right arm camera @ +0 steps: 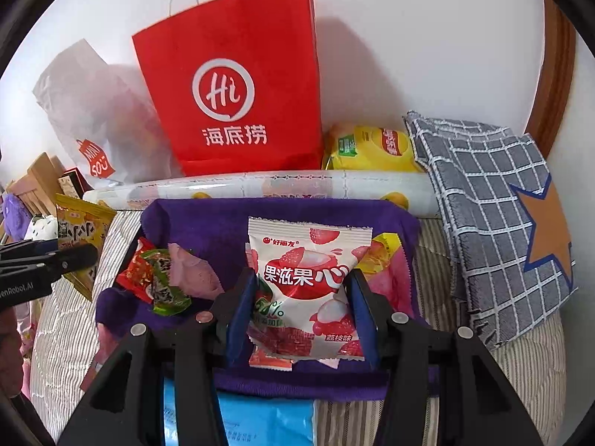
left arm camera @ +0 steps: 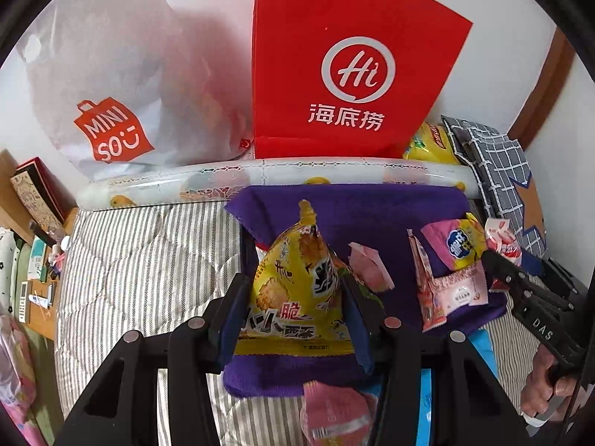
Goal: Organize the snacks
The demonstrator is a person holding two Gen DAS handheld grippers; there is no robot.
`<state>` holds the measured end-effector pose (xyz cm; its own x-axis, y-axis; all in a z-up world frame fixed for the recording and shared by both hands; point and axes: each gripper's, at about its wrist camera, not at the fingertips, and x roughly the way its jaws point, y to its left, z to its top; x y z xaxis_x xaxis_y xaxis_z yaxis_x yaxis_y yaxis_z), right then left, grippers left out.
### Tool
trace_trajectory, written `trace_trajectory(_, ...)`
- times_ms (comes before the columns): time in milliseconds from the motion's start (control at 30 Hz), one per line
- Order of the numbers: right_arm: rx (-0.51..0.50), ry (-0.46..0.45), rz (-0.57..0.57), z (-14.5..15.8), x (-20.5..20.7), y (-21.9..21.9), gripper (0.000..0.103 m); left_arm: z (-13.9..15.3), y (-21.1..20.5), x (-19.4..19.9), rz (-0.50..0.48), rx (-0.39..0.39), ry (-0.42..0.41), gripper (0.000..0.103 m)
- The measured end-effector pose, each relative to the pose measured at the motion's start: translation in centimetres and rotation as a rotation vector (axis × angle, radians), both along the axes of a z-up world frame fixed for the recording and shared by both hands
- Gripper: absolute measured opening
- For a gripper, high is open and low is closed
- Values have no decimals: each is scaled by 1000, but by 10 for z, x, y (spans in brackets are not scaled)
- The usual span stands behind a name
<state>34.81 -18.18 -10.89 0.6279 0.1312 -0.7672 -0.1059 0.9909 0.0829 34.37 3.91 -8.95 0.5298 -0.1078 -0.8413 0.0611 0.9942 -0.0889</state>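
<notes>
Black claws w/ blue pads, silver screws.

A cracker packet sat between the left gripper's fingers, above a cloth-lined box on the bed. A lychee candy packet sat between the right gripper's fingers, over the same box. Small packets lay in the box left of those fingers. Beyond the fingers, behind the box, lay a rolled sheet; behind it a paper bag stood against the wall, a chips bag to its right.
</notes>
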Motion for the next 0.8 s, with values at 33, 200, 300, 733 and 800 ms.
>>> trace_trajectory(33,-3,10,4,-4,3,2,49,-2,0,2,0,-4,4,48)
trace_trajectory(200,-15,48,23,-21,12,7,50,-17,-3,17,-7,-14,36,48)
trace_trajectory(300,-28,73,40,-33,17,12,50,-25,-2,22,-2,3,54,48)
trace_trajectory(733,-38,123,47,-62,23,17,50,-48,-1,26,-21,31,99,48)
trace_trajectory(800,-39,125,49,-63,23,17,51,-50,-2,27,-26,32,105,48)
